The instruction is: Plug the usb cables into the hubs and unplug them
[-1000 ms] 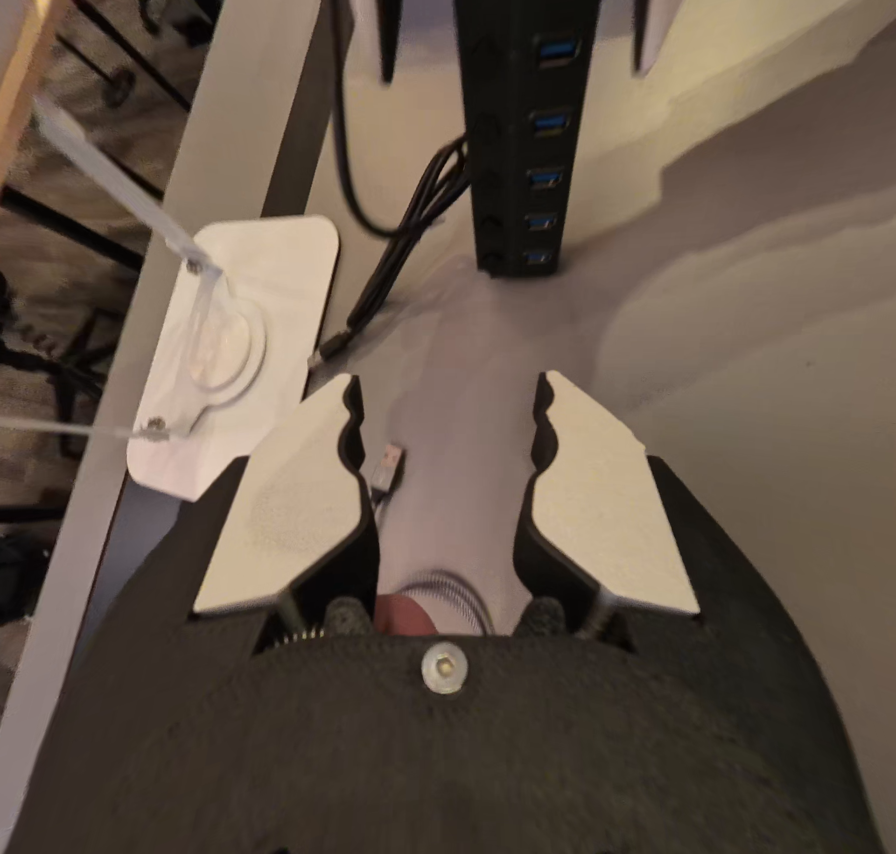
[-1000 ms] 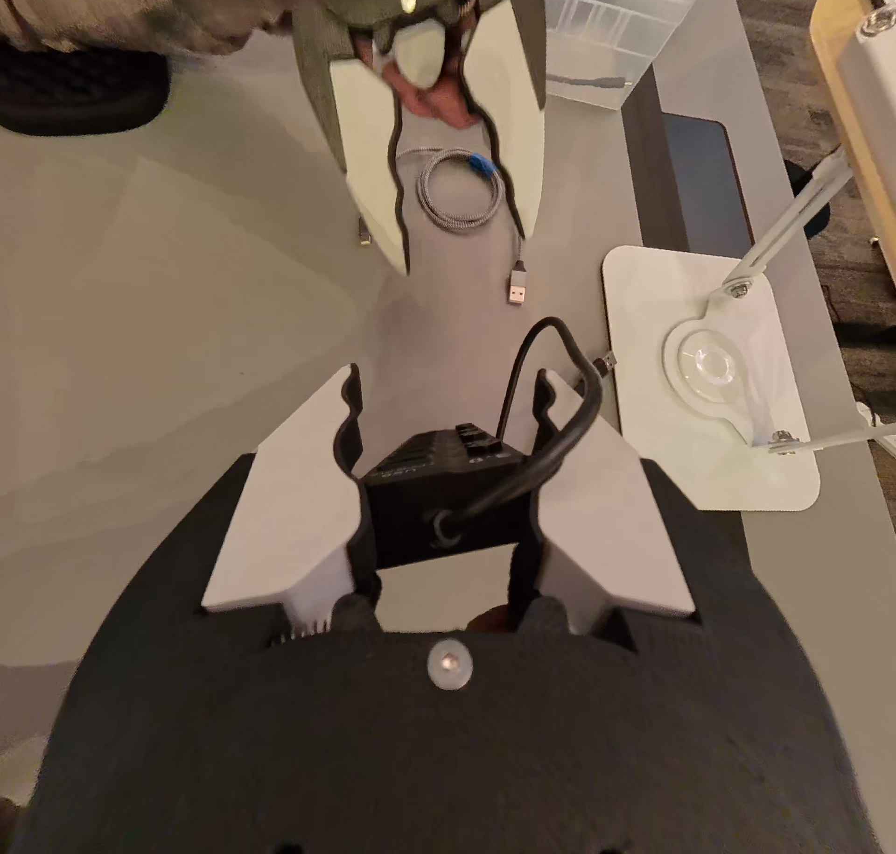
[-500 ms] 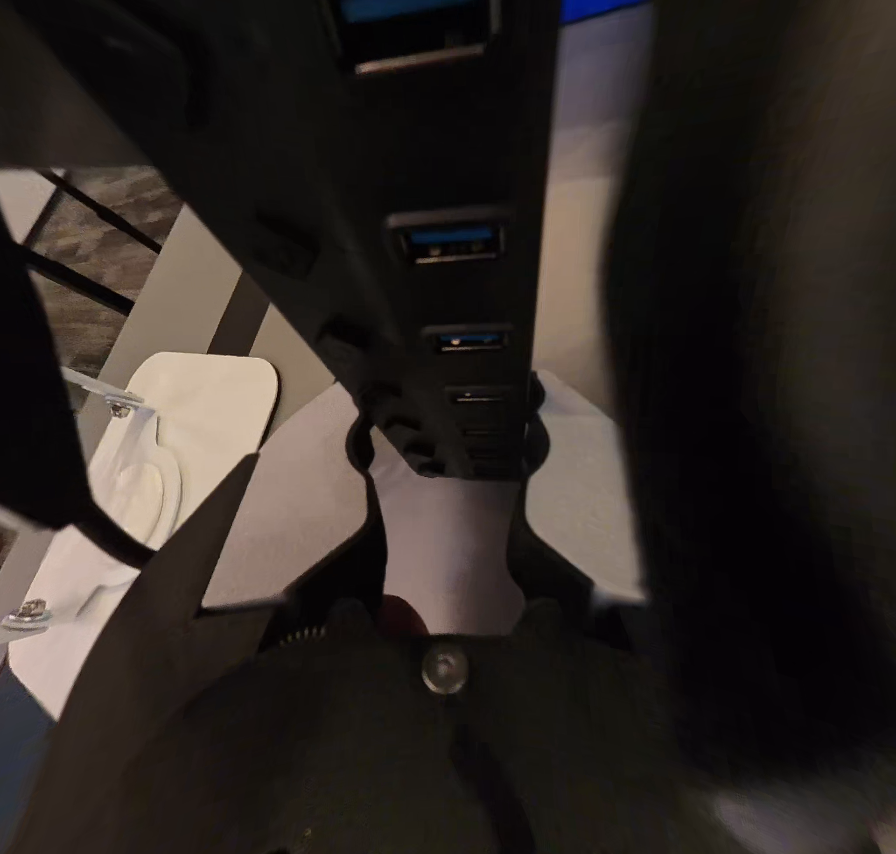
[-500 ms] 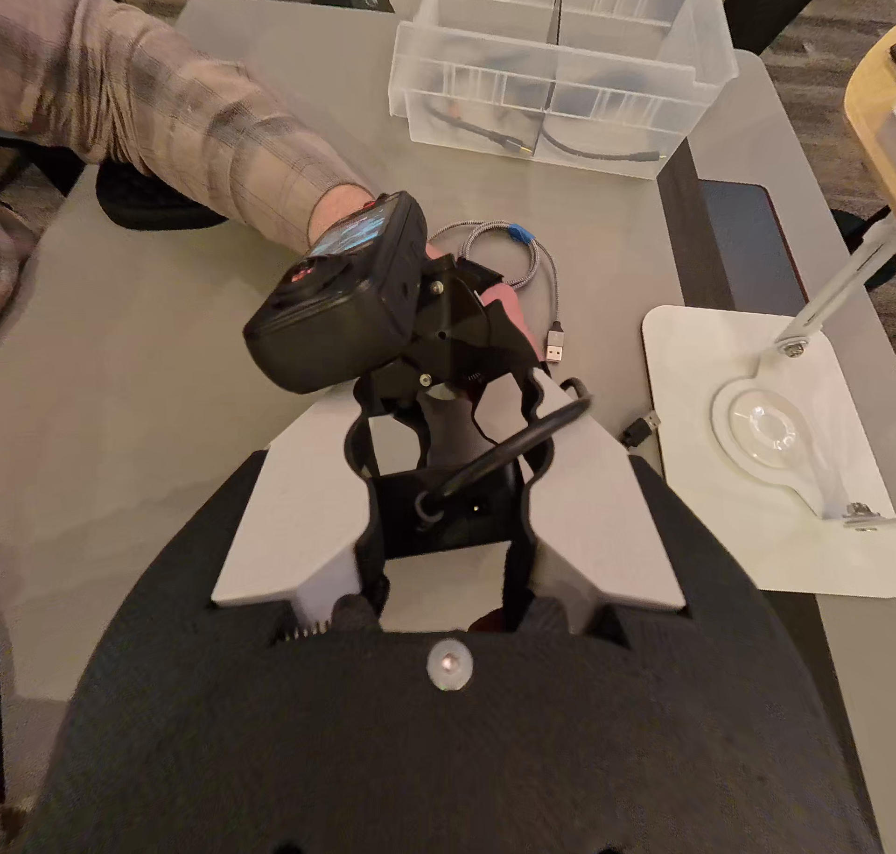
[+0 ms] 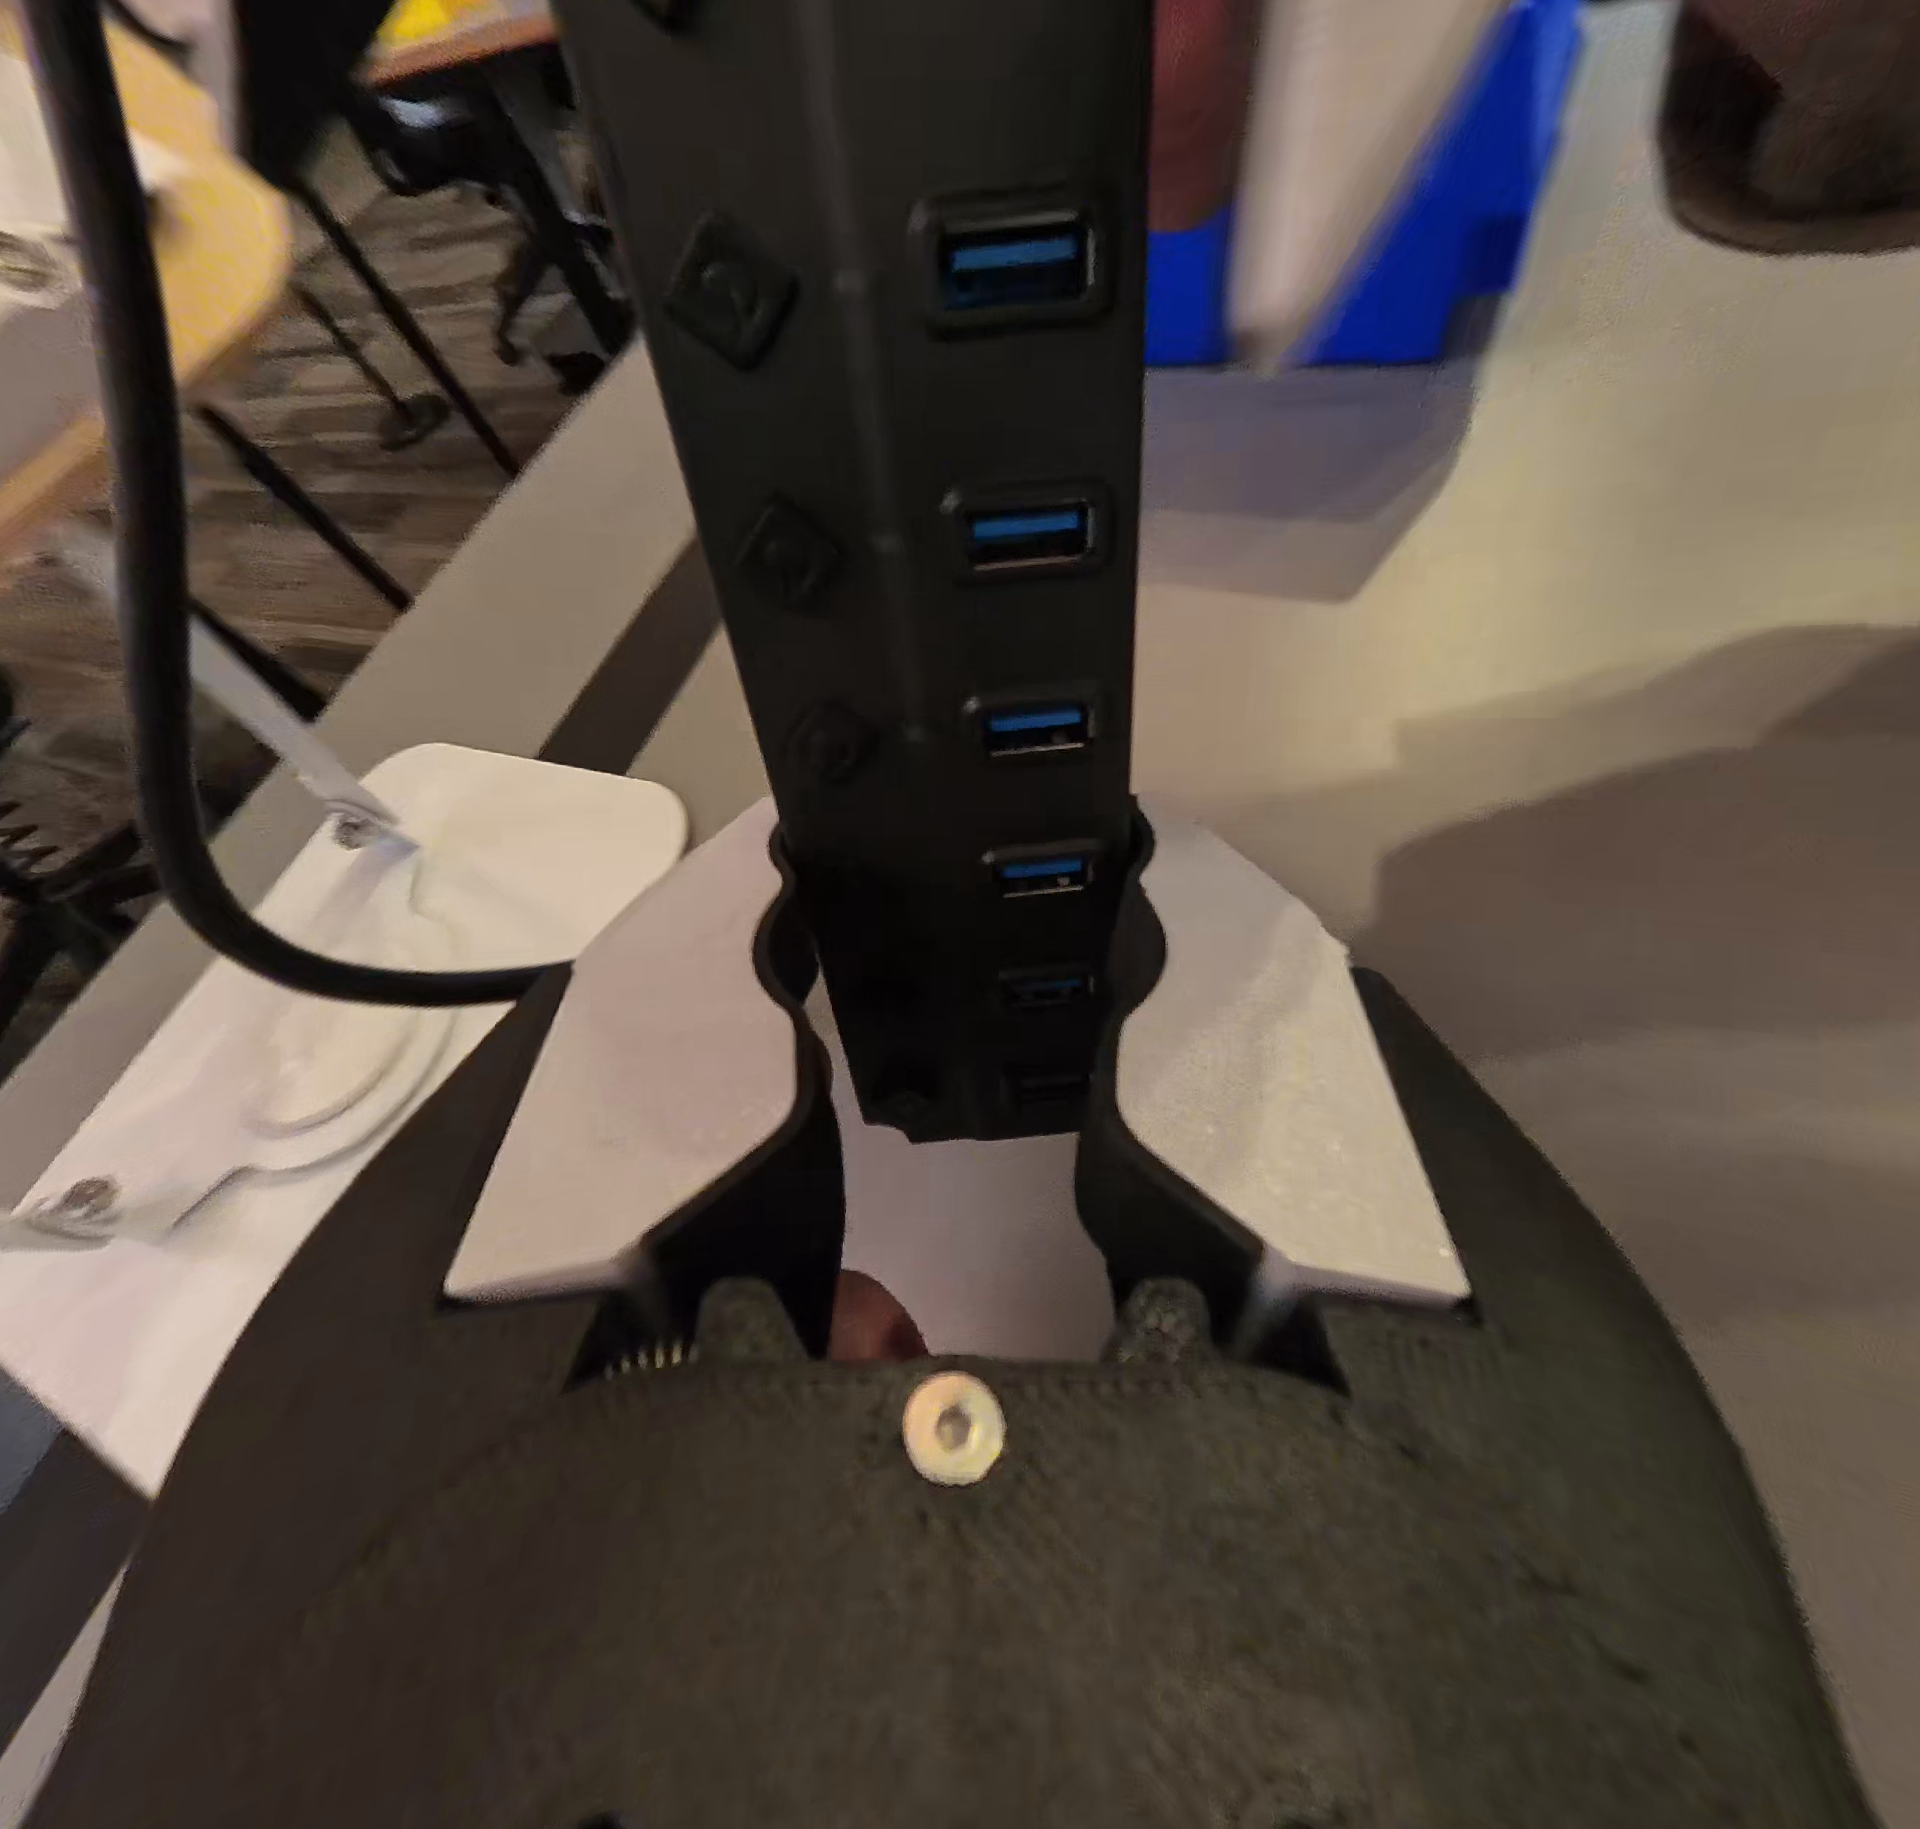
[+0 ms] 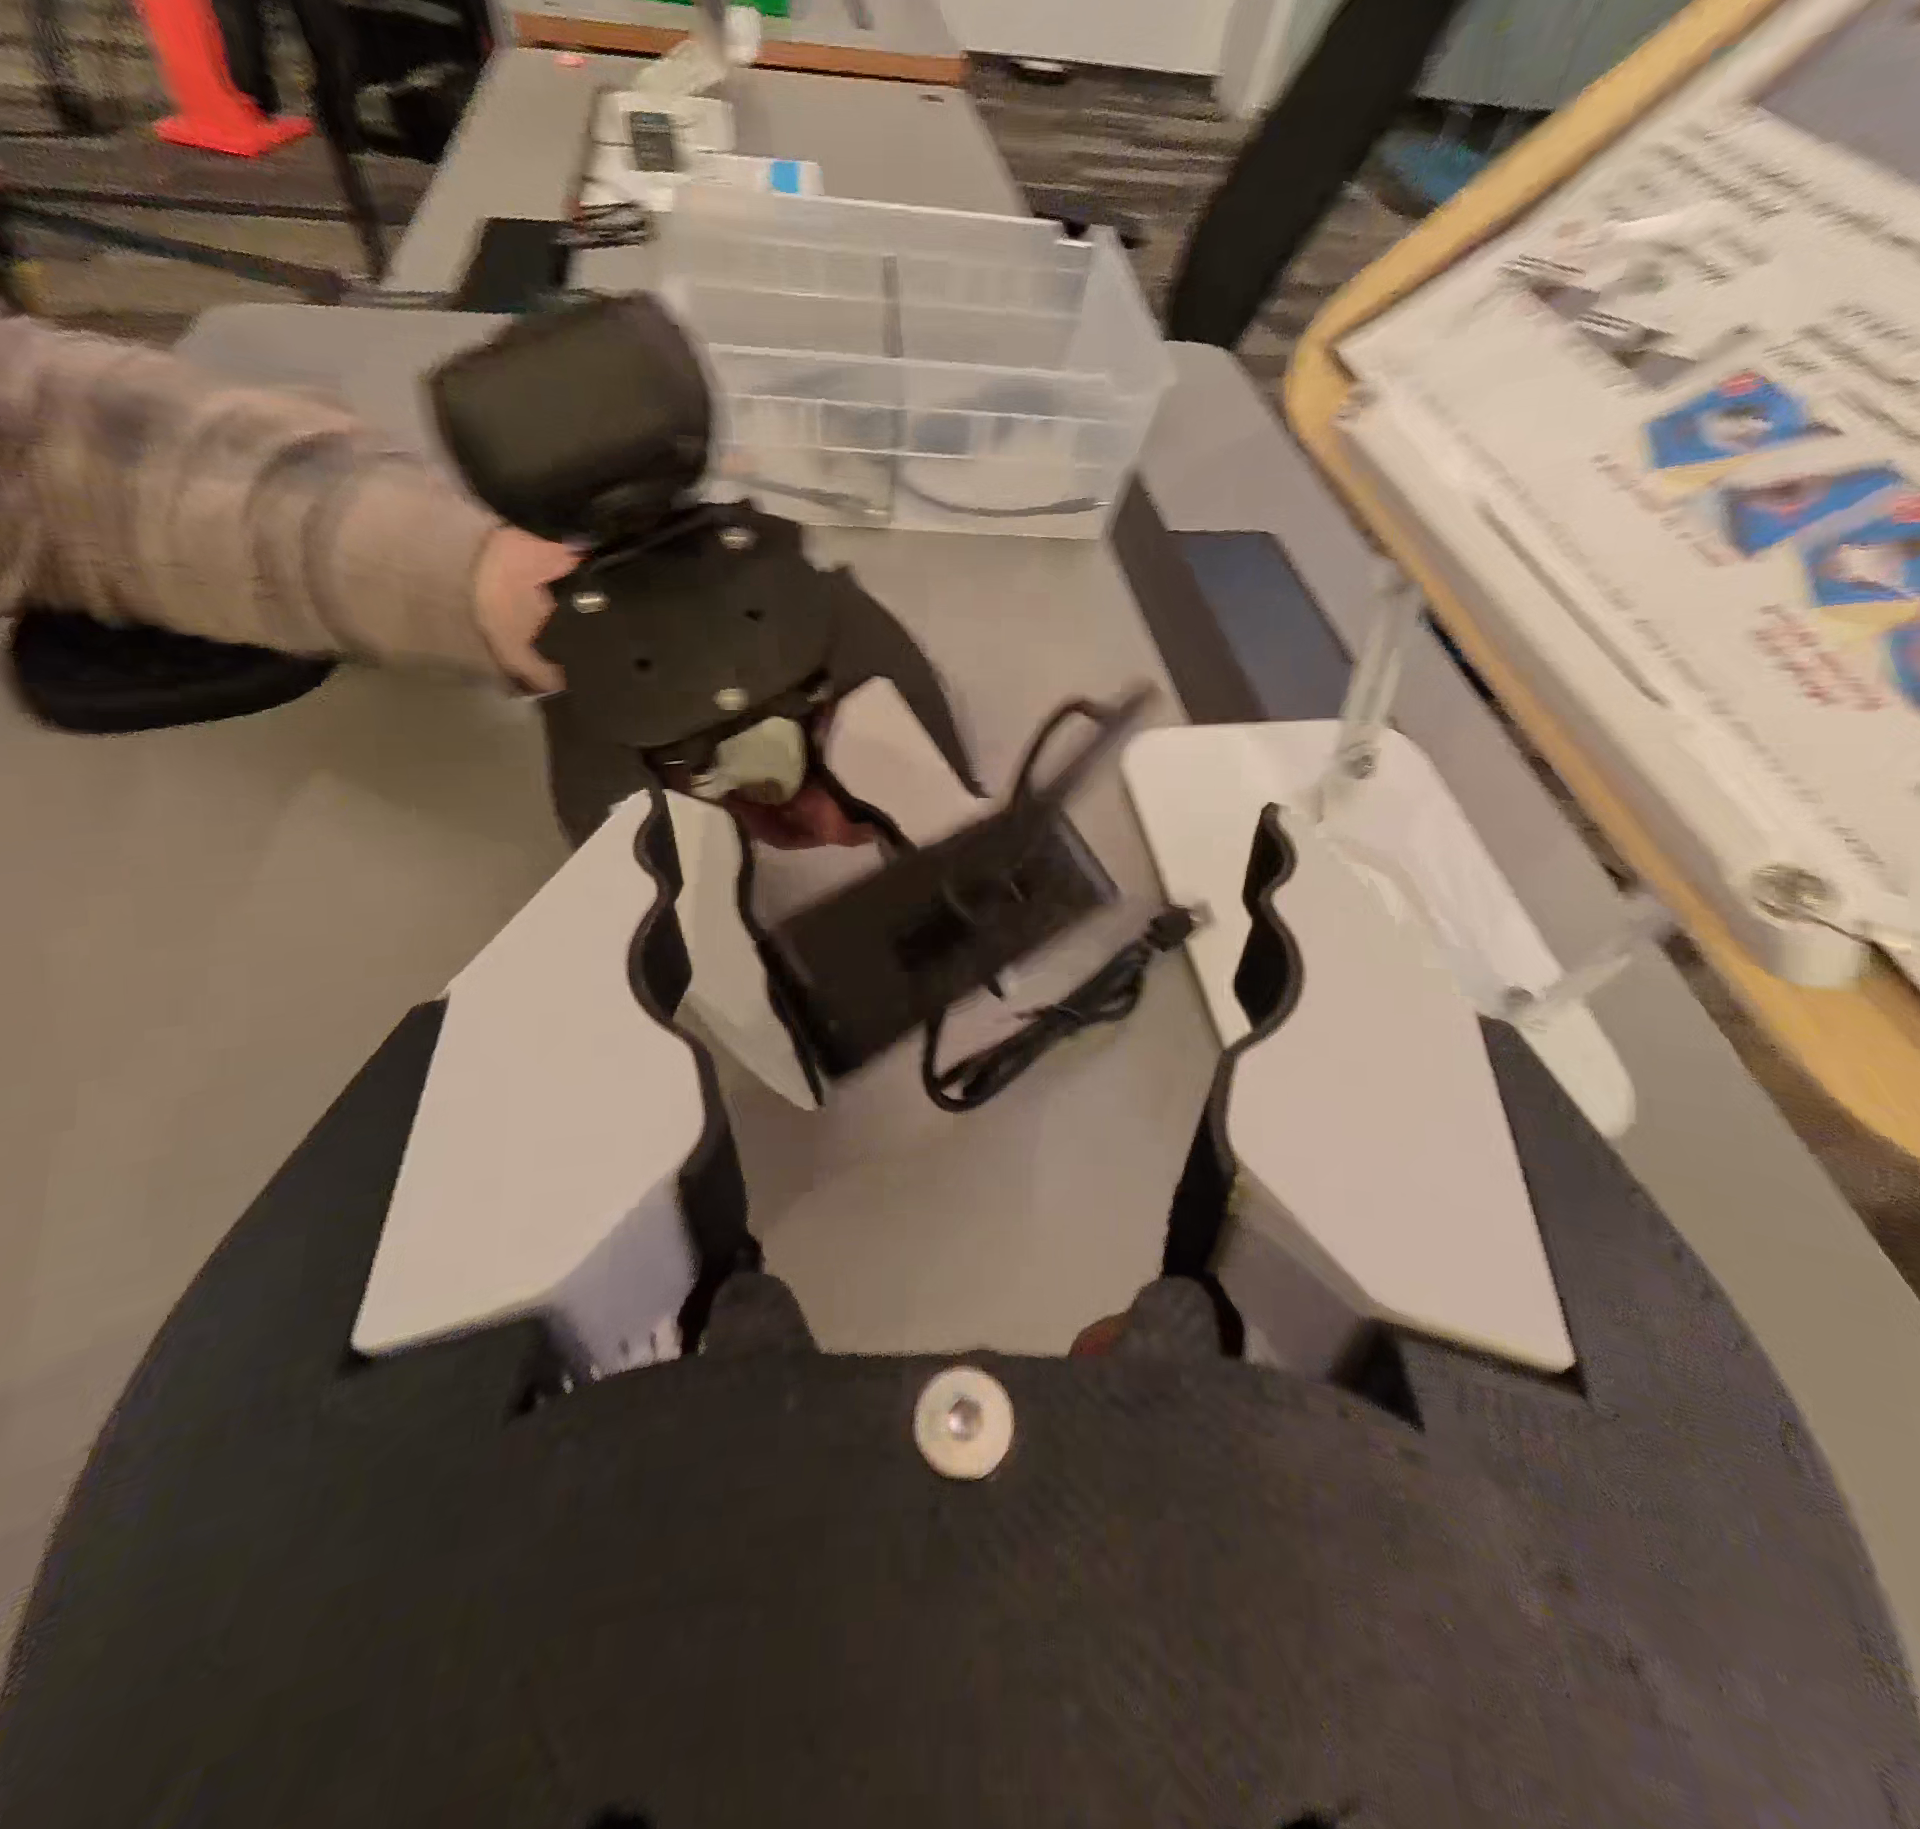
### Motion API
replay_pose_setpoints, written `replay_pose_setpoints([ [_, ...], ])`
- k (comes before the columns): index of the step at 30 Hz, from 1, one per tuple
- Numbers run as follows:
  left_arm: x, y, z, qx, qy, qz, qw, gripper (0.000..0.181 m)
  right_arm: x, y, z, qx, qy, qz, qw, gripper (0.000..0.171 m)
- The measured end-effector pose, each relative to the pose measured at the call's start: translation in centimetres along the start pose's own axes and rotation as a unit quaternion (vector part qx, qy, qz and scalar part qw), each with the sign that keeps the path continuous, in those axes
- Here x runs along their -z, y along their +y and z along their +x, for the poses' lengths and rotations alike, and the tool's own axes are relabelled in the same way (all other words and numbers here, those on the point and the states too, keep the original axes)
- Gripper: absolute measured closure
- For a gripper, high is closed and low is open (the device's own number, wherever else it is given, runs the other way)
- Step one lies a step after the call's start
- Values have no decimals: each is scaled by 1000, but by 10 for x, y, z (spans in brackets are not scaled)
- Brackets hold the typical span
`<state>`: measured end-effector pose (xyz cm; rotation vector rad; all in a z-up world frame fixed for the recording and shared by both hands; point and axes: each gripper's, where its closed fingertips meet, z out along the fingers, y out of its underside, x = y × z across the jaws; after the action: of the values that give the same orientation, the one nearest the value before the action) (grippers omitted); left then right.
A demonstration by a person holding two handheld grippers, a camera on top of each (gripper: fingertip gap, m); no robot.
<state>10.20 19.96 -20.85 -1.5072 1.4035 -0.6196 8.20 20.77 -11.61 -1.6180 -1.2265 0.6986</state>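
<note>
Black hub (image 5: 914,636), long strip with a row of blue ports facing up, near end clamped between the left tongs (image 5: 961,958); in the right wrist view, lying on the desk (image 6: 260,948) just left of a white stand base (image 6: 1226,844). Hub's own black cable (image 6: 1039,1031) loose on the desk beside it. Right tongs (image 6: 956,938) spread wide, holding nothing, well back from the hub. No plug seen in any port yet. Best done, probably, by keeping the hub pinned flat and steady, fetching a cable plug, squaring it to 1 port before pushing straight in.
</note>
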Motion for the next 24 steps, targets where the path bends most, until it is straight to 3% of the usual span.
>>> replay_pose_setpoints([
  [6,9,-15,-33,37,-123,29,991,126,-5,-7,11,-94,7,27,995,65],
  [11,8,-10,-39,38,-167,10,985,126,-28,-13,20,-127,32,58,990,116],
  [16,13,-10,-49,43,-209,4,977,126,-40,-16,23,-120,64,74,988,140],
  [20,15,-11,-49,31,-201,8,979,125,-40,-17,25,-124,69,78,987,144],
  [24,24,-25,-36,15,-107,33,994,118,-32,-11,19,-117,36,52,991,147],
])
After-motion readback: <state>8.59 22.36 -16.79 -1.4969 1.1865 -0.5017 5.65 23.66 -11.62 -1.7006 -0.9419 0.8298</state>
